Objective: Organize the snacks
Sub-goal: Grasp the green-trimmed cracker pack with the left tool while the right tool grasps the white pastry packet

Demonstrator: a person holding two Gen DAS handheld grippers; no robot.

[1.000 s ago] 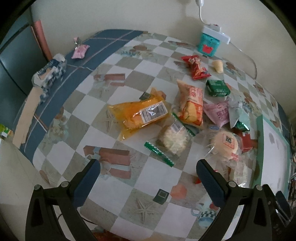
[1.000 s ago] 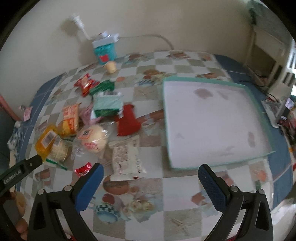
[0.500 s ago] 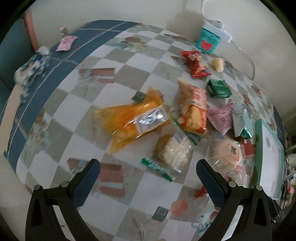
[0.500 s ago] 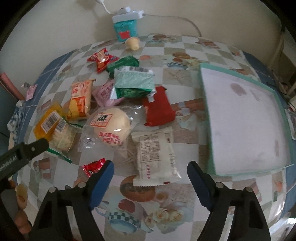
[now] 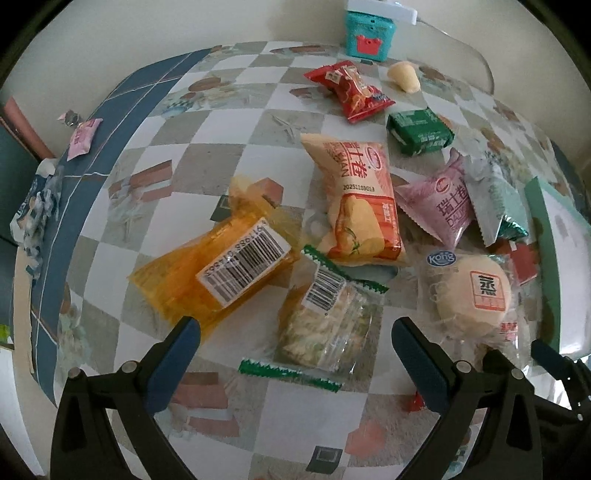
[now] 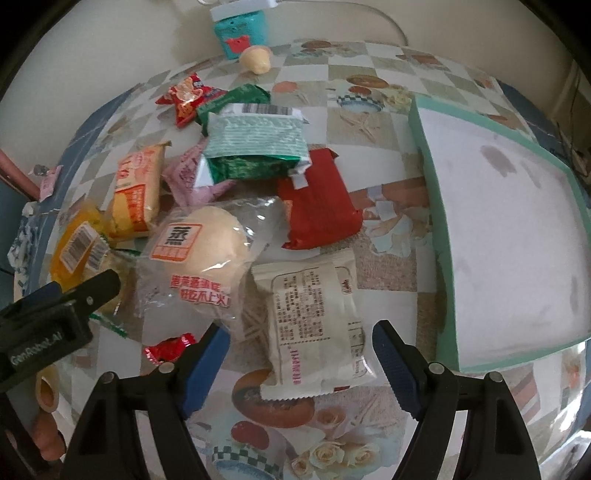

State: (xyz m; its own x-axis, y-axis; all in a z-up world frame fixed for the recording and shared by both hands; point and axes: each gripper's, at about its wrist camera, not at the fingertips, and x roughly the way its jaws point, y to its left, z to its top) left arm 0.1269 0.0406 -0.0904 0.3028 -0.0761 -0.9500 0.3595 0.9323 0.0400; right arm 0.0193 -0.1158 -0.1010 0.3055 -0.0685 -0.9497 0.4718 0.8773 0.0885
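Both claws point steeply down over snacks strewn on the checkered counter [image 6: 388, 155]: the right claw [image 6: 301, 354] stands wide, straddling a white wrapped pastry [image 6: 314, 325] beside the teal tray [image 6: 428, 155], nothing gripped. The left claw [image 5: 295, 349] gapes, empty, over a clear-wrapped cracker pack [image 5: 328, 325]. Best to centre each pack between the pads, then squeeze gently, since the contents look crushable

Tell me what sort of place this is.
Most likely a home dining or kitchen table pushed against a wall. It wears a checked tablecloth printed with food pictures, loose packaged snacks such as a wrapped bun lie scattered on it, and a power strip hangs at the wall.
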